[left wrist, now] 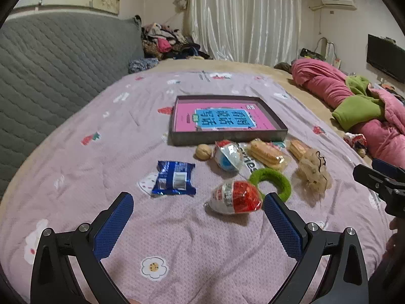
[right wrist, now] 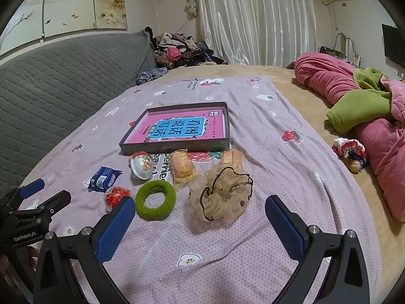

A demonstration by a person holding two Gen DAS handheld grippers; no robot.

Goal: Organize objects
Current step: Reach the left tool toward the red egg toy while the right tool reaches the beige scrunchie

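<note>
Left gripper [left wrist: 198, 204]: jaws are held wide apart, nothing between them; it is poised over the near bedspread, with the red-and-white wrapped egg [left wrist: 234, 197] just beside its right finger.
Right gripper [right wrist: 200, 209]: jaws are likewise spread wide and empty, hovering near the beige scrunchie [right wrist: 222, 195].
Far left of the row: blue snack packet [left wrist: 174, 178] is seen lying flat, apart from the rest.
Middle: a walnut [left wrist: 203, 151], a blue-and-white wrapped egg [left wrist: 227, 155] and the green ring [left wrist: 272, 181] are clustered close together.
Right: two wrapped biscuit packs [left wrist: 268, 153] lie just in front of the tray, with the scrunchie near them.
Tray [left wrist: 227, 138]: sits beyond the row, holding only a pink book [left wrist: 222, 119].
Step in hand: judged as the start; no item is yet grasped or stowed.
Next move: a descent onto one item is called for, probably egg or scrunchie, with the jaws closed gently, since the wrappers look slippery.
</note>
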